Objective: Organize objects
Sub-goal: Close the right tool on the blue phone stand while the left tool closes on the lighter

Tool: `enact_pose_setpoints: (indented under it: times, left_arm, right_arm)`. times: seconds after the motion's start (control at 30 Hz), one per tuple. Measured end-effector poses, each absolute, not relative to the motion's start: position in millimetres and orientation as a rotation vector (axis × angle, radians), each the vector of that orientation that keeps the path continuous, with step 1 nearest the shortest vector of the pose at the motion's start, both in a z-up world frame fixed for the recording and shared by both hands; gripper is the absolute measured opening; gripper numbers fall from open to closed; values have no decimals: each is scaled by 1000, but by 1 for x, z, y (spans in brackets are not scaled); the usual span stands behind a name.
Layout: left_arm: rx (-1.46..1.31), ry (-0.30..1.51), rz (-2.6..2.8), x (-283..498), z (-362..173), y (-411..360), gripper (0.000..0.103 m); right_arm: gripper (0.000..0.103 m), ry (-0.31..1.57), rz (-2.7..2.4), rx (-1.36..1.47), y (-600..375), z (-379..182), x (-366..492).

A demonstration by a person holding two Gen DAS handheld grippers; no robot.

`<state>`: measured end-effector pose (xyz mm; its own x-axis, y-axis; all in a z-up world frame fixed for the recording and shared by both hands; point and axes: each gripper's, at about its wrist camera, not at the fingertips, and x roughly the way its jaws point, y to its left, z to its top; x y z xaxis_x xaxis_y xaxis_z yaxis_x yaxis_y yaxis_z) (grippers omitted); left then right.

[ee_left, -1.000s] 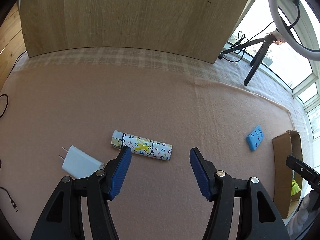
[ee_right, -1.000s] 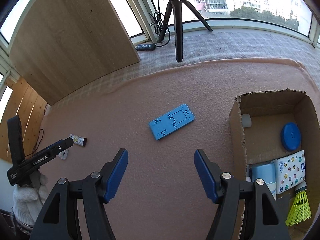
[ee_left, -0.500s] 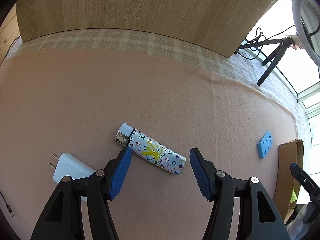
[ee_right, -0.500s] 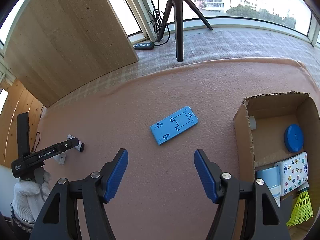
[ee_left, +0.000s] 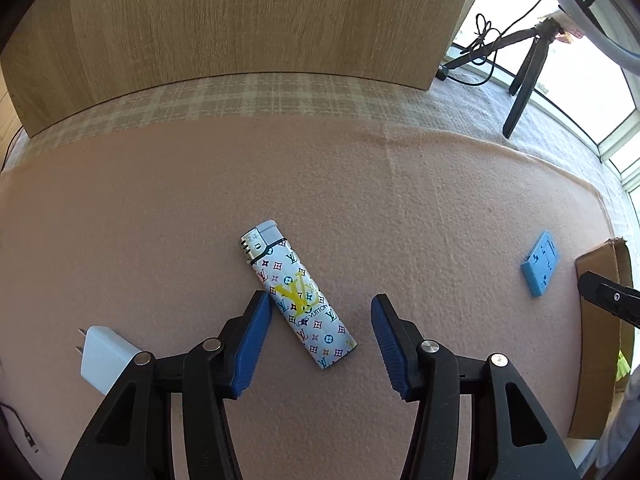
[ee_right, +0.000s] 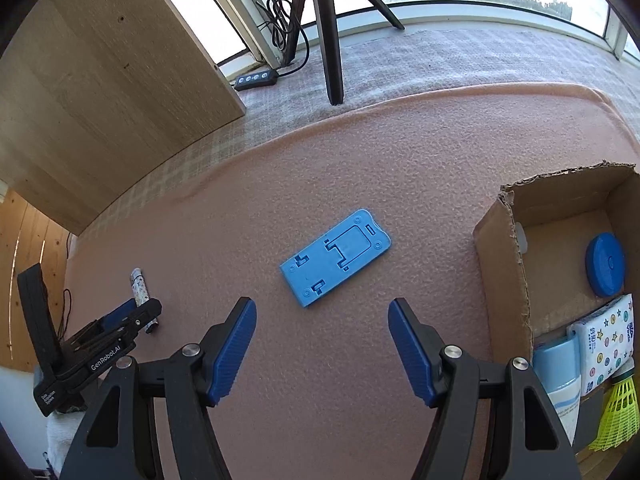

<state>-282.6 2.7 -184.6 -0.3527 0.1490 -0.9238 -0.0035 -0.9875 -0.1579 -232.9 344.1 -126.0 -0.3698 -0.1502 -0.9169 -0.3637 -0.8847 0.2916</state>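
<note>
- Two blue fingers (ee_left: 252,340) of the left gripper (ee_left: 318,320) stood wide apart in the left wrist view, low over the pink blanket (ee_left: 160,220) that covered the bench.
- One patterned lighter (ee_left: 298,300) lay flat and diagonal between them — its lower half inside the gap, its silver cap pointing away; the left finger's tip sat just beside its body, though contact could not be told.
- Left of the gripper a white charger (ee_left: 106,356) rested on the blanket, partly hidden by the gripper frame.
- Far right lay a blue phone stand (ee_left: 541,264), near the edge of a cardboard box (ee_left: 600,320); a wooden panel (ee_left: 240,20) stood behind.
- From the right wrist view, the right gripper (ee_right: 322,334) also had its fingers (ee_right: 232,348) spread wide, holding nothing, above the blanket (ee_right: 400,160).
- Just ahead of it the phone stand (ee_right: 335,257) lay flat — well apart from both fingers.
- At the right stood the open box (ee_right: 502,272), holding a blue round lid (ee_right: 605,264), a star-printed tissue pack (ee_right: 608,342), a light blue can (ee_right: 560,376) and a yellow shuttlecock (ee_right: 618,412).
- At the far left the left gripper (ee_right: 136,314) appeared with the lighter (ee_right: 141,290) at its tips.
</note>
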Motion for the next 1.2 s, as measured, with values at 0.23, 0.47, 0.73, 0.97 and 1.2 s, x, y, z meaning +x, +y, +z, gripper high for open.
enact_pose_setpoints:
  times: [0.23,0.47,0.73,0.97,1.2]
  left_arm:
    - [-1727,-250,2504,-279,-180,-1,61]
    - [-1743,-272,2490,-283,-181,-1,61]
    - [-1748,-314,2504,-289,-182,-9,61]
    - [-1735,-312,2543,-289,-182,-20,60]
    - [-1706,-275,2564,-290,-184,-19,39]
  right_arm:
    - [65,661,2236,-1682,345,-148,-262]
    - [65,675,2166,-1661,347,-160,-275]
    - [66,542,2137,-1660,337,-165,-289]
    - [61,426,2227,-1711,323,-165,-286]
    - [53,318,2322,-1733,312,-165,-272]
